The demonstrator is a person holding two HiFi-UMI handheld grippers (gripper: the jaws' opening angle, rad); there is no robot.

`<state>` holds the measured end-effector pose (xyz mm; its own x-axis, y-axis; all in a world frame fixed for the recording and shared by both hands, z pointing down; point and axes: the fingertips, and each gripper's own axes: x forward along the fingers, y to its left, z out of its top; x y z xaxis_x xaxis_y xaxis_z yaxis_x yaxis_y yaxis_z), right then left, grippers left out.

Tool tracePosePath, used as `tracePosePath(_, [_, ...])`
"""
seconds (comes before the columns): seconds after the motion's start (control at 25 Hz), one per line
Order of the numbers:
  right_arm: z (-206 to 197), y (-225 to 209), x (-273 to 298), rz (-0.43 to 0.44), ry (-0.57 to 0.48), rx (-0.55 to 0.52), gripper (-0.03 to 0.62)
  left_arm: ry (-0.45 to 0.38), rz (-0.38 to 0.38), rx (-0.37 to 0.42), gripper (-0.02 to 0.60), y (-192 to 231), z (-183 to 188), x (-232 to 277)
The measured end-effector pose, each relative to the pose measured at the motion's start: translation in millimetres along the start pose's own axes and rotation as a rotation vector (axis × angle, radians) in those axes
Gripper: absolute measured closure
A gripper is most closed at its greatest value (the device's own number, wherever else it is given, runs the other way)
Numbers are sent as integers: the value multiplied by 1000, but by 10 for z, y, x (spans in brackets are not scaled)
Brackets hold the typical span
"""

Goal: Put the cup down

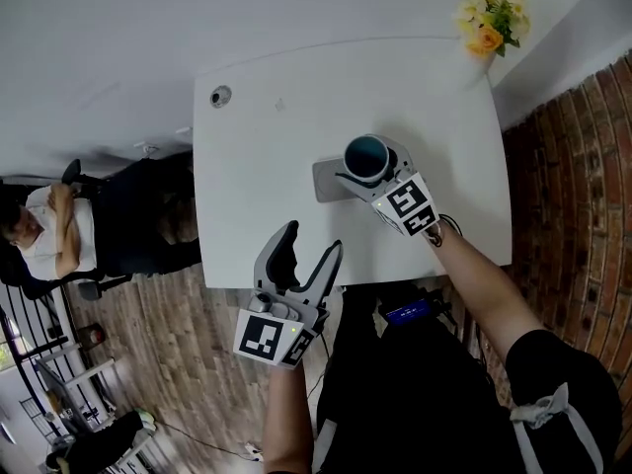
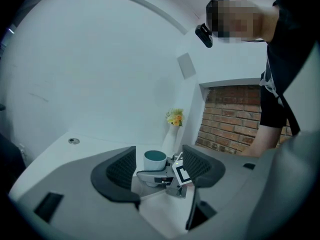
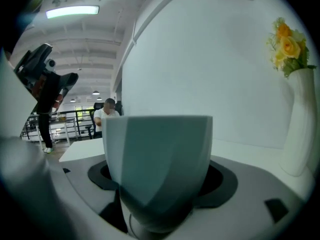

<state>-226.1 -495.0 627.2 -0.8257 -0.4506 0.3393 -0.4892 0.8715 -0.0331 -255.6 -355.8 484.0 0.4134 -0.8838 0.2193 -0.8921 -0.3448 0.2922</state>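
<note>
A white cup [image 1: 367, 156] with a teal inside stands upright between the jaws of my right gripper [image 1: 361, 173], which is shut on it. It sits over a grey square mat [image 1: 326, 180] near the middle of the white table [image 1: 267, 146]; I cannot tell whether its base touches the mat. In the right gripper view the cup [image 3: 160, 154] fills the middle. My left gripper [image 1: 311, 253] hangs open and holds nothing at the table's near edge, pointing toward the cup [image 2: 155, 158].
A white vase of yellow flowers [image 1: 491, 13] stands at the table's far right corner, and a cable hole [image 1: 220, 96] sits at the far left. A brick wall [image 1: 583, 156] runs along the right. A person [image 1: 47, 230] sits on a chair to the left.
</note>
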Motion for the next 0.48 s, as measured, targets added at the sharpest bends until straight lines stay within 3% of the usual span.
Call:
tracePosePath(0.28, [-177, 13, -120, 14, 70, -100, 186, 7, -13, 0, 284, -60, -38, 12])
tracePosePath(0.48, [-252, -5, -143, 0, 108, -109, 186, 9, -22, 1, 284, -122, -50, -18])
